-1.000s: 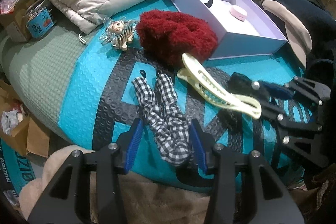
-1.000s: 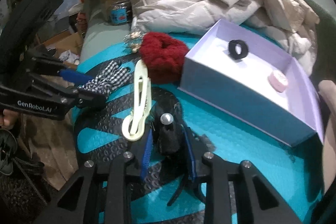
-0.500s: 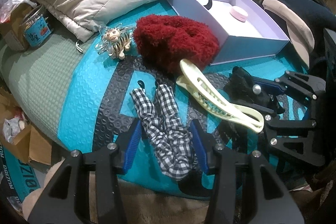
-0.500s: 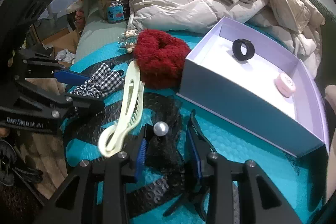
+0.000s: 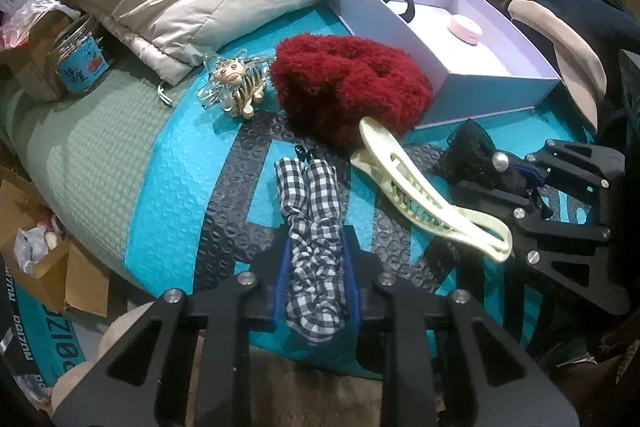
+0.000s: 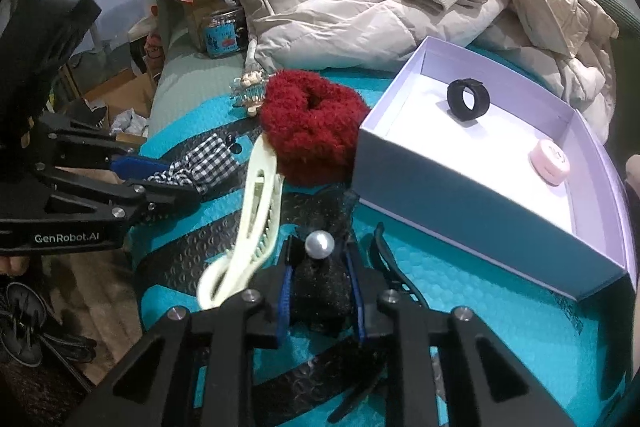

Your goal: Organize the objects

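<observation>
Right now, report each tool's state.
Left tool: shut on the black-and-white checked fabric scrunchie.
Right tool: closing on the black mesh hair bow with a pearl.

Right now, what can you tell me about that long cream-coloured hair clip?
The hair clip is a long, pale cream clip that looks like plastic, with two slim arms, a row of small teeth inside and a loop at one end. It lies flat and closed on the teal mat. Its far tip rests against the red scrunchie. Neither hand-held gripper holds it.
</observation>
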The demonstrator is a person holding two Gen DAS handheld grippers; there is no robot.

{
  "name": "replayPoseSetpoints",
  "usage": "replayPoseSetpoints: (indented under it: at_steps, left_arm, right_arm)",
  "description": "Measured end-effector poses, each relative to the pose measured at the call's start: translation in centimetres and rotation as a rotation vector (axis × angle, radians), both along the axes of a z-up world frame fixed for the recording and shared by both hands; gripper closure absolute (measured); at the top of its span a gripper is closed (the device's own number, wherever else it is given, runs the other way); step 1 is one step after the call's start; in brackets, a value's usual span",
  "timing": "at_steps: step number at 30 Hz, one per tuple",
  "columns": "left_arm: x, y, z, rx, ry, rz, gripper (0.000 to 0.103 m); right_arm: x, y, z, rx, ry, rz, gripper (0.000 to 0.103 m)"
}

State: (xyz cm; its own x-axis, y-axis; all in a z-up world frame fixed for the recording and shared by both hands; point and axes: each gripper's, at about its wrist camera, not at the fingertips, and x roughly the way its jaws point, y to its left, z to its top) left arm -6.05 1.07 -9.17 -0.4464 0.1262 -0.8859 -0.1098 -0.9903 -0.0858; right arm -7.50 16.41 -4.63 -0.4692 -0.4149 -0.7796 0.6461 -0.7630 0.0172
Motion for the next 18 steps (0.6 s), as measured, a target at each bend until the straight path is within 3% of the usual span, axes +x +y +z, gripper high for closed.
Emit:
replayPoseSetpoints:
  at_steps: [18]
  left_arm:
    - [2.5, 0.4, 3.8, 0.016, 0.041, 0.005, 0.081]
  right_arm:
    - [2.4, 1.3, 2.9, -0.055, 0.036, -0.015, 0.08]
